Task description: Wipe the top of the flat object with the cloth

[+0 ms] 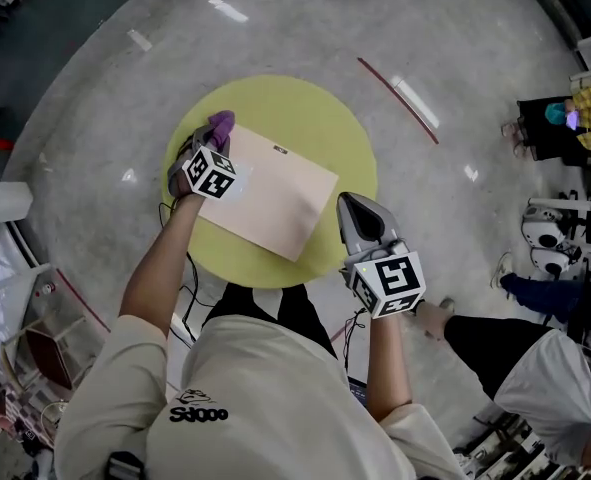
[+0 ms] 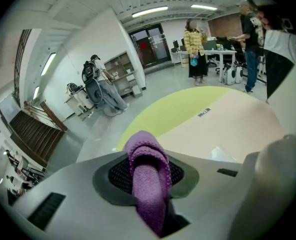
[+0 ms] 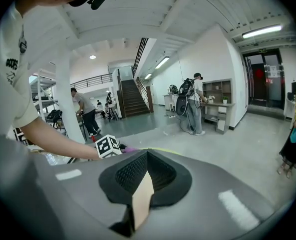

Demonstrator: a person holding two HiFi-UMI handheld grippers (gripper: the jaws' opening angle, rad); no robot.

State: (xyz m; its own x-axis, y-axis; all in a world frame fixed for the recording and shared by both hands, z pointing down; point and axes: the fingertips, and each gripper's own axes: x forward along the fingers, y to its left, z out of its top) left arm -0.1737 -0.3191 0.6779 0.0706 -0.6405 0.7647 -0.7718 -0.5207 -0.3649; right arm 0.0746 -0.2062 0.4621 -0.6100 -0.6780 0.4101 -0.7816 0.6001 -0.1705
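My left tool (image 1: 208, 148) was clamped on the purple cloth (image 1: 221, 124), holding it at the far left corner of the flat board (image 1: 275, 193), which lay on the yellow tabletop (image 1: 315, 108). My right tool (image 1: 352, 208) was shut on the board's near right edge, probably to stop it sliding during wiping.

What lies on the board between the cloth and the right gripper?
Only the bare top of the board, from the cloth to the right gripper, save a small dark label; the head view shows it.
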